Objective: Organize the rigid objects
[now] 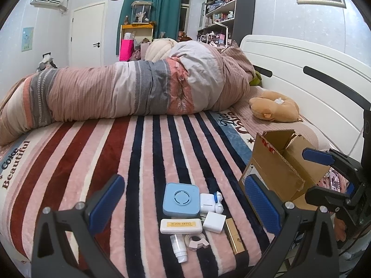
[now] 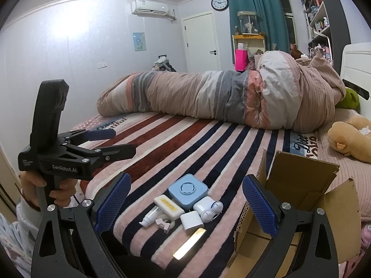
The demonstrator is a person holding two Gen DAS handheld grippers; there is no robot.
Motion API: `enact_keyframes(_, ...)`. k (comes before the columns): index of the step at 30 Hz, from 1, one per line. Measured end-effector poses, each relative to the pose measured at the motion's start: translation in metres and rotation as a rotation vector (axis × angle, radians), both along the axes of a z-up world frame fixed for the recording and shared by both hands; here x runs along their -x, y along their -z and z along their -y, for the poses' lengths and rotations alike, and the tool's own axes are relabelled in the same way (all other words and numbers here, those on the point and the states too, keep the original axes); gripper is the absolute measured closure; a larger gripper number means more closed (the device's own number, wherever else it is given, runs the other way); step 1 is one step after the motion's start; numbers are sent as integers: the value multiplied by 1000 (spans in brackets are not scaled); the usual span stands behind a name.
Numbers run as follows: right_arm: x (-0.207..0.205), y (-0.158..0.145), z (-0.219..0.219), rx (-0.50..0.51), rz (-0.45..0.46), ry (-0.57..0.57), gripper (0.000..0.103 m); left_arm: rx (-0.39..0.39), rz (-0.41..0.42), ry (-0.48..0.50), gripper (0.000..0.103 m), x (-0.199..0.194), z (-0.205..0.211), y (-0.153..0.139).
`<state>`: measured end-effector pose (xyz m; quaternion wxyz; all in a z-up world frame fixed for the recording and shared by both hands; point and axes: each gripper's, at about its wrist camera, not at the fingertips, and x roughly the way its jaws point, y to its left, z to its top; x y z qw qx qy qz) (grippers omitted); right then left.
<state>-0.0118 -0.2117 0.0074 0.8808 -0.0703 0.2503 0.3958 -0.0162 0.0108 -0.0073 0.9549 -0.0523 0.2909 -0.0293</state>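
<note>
A cluster of small rigid items lies on the striped blanket: a light blue square box [image 1: 181,199] [image 2: 187,191], a cream case with a yellow label [image 1: 180,225] [image 2: 168,205], a white charger [image 1: 214,221] [image 2: 191,221], a white and blue gadget [image 1: 211,202] [image 2: 208,207], a small white bottle [image 1: 179,247] [image 2: 150,217], a pink clip [image 1: 196,241] [image 2: 165,223] and a gold bar [image 1: 233,235] [image 2: 189,243]. An open cardboard box [image 1: 281,164] [image 2: 299,185] stands to their right. My left gripper [image 1: 183,205] [image 2: 109,142] is open just before the cluster. My right gripper [image 2: 186,206] [image 1: 329,171] is open, empty.
A rolled striped duvet [image 1: 129,88] [image 2: 220,97] lies across the bed behind. A tan plush toy [image 1: 274,106] [image 2: 352,139] sits by the white headboard [image 1: 301,69]. Shelves, a door and curtains stand at the far wall.
</note>
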Motion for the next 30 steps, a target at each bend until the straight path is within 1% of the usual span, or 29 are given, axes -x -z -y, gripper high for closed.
enact_keyframes(3,2,1,-2,10,-6,19,6,12,14,8,0,2,-2,0)
enact_keyframes(6,5,-1,-3,17,-4,37,6,12,45,31,0,7,-4,-1)
enact_keyframes(9,11,-6,-7,21,14,49,6,12,66,56,0,10,-9,-2)
enact_keyframes(10,15,-8,-11,36,34,46,12,14,71,60,0,11,-12,-2)
enact_keyframes(11,19,-9,-16,61,63,42,19,16,79,68,0,12,-16,-2)
enact_keyframes(12,25,-10,-24,91,95,36,23,20,83,73,0,13,-18,-2)
enact_keyframes(13,31,-10,-32,113,118,25,31,25,85,84,0,13,-22,-1)
enact_keyframes(14,35,-8,-40,122,122,6,40,27,79,95,0,13,-26,1)
enact_keyframes(15,37,-6,-46,123,115,-13,45,23,73,94,0,12,-30,3)
enact_keyframes(17,39,1,-58,118,88,-43,66,-15,63,68,0,11,-35,8)
enact_keyframes(19,39,17,-71,127,37,-67,71,-71,53,42,1,10,-39,15)
enact_keyframes(21,37,36,-82,156,-18,-75,71,-111,36,24,1,7,-42,27)
enact_keyframes(23,31,68,-89,192,-106,-53,71,-139,16,0,1,4,-47,42)
enact_keyframes(25,22,96,-88,217,-194,-8,71,-160,-25,-19,1,-2,-53,61)
enact_keyframes(27,13,126,-83,259,-268,61,71,-164,-76,-21,1,-10,-58,78)
enact_keyframes(30,5,155,-79,328,-293,143,71,-126,-154,2,1,-18,-61,108)
